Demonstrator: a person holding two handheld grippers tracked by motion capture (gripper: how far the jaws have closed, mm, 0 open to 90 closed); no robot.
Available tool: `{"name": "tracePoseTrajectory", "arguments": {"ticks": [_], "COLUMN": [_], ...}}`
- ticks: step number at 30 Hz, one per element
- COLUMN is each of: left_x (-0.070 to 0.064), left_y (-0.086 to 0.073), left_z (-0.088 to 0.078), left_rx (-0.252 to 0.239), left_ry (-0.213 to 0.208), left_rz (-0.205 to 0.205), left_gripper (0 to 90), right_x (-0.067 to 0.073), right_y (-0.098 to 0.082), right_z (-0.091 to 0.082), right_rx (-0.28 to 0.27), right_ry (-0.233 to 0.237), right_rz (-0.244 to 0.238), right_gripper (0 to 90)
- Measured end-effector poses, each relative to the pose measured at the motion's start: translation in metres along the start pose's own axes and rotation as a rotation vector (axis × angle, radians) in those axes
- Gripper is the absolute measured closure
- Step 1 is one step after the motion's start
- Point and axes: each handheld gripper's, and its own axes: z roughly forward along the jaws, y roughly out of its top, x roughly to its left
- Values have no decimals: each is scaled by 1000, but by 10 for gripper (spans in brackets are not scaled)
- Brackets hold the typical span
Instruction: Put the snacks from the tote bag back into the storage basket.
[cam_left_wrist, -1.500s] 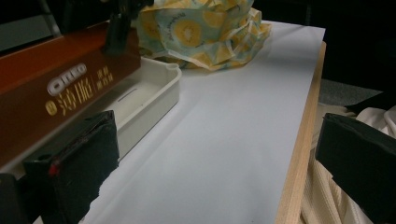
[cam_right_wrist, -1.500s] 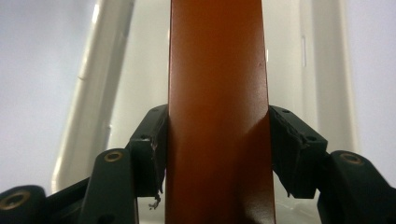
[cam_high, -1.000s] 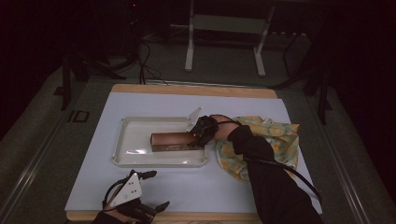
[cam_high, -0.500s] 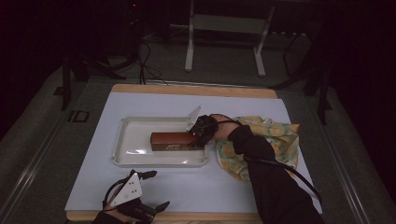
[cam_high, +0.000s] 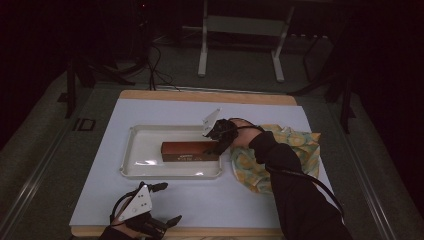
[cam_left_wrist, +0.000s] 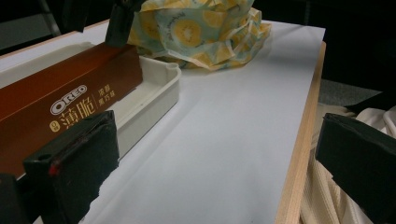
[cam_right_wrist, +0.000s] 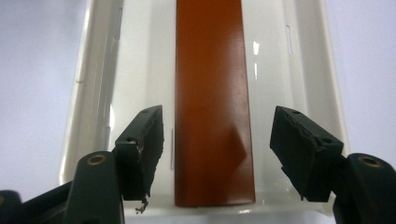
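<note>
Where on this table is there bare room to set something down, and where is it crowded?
Free: the white table top behind the tray, and the strip before the tray. Crowded: the tray, holding the brown box, and the right side under the yellow cloth and sleeve.

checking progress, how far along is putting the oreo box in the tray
Done: the Oreo box lies flat in the white tray. In hand: the right gripper has just been opening, pads clear of the box. Left: pulling that gripper away; the left gripper idles open.
</note>
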Motion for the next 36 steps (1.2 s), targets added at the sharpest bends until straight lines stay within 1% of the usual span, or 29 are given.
{"name": "tracePoseTrajectory", "arguments": {"ticks": [2, 4, 7, 8, 10, 12, 14, 15, 17, 19, 20, 22, 25, 26, 28, 30, 31, 34, 36], "left_x": [0, 0, 0, 0, 0, 0, 0, 0, 0, 0, 0, 0, 0, 0, 0, 0, 0, 0, 0], "left_y": [0, 0, 0, 0, 0, 0, 0, 0, 0, 0, 0, 0, 0, 0, 0, 0, 0, 0, 0], "left_z": [0, 0, 0, 0, 0, 0, 0, 0, 0, 0, 0, 0, 0, 0, 0, 0, 0, 0, 0], "left_rx": [-1, -1, 0, 1, 0, 0, 0, 0, -1, -1, 0, -1, 1, 1, 1, 2, 3, 2, 2], "left_ry": [0, 1, 1, 1, 2, 2, 3, 3, 3, 3, 3, 2, 4, 5, 5, 4, 4, 5, 5], "left_rz": [0, -1, -1, 0, 0, 0, -1, -1, -2, -3, -2, -3, -2, -2, -2, -1, 0, -2, -3], "left_gripper": [0, 0, 0, 0, 0, 0, 0, 0, 0, 0, 0, 0, 0, 0, 0, 0, 0, 0, 0], "right_x": [0, 0, 1, 1, 0, -1, -2, -1, -1, -1, -1, -1, -1, -1, -2, 0, 0, 2, 5], "right_y": [-1, -1, -3, -3, -5, -7, -9, -11, -14, -19, -21, -26, -32, -34, -39, -44, -46, -53, -57], "right_z": [-6, -12, -24, -28, -35, -39, -42, -43, -46, -49, -50, -53, -58, -59, -64, -69, -70, -78, -81], "right_rx": [-4, -9, -22, -28, -36, -37, -30, -25, -35, -53, -58, -67, -83, -91, -112, -124, -128, -156, -161], "right_ry": [-11, -22, -43, -56, -71, -84, -111, -110, -122, -125, -125, -141, -165, -167, -158, -195, -204, -238, -271], "right_rz": [5, 13, 46, 55, 91, 114, 138, 153, 176, 207, 214, 233, 275, 287, 315, 341, 339, 379, 397], "right_gripper": [342, 321, 299, 296, 273, 235, 194, 178, 132, 121, 101, 101, 101, 101, 101, 101, 101, 101, 101]}}
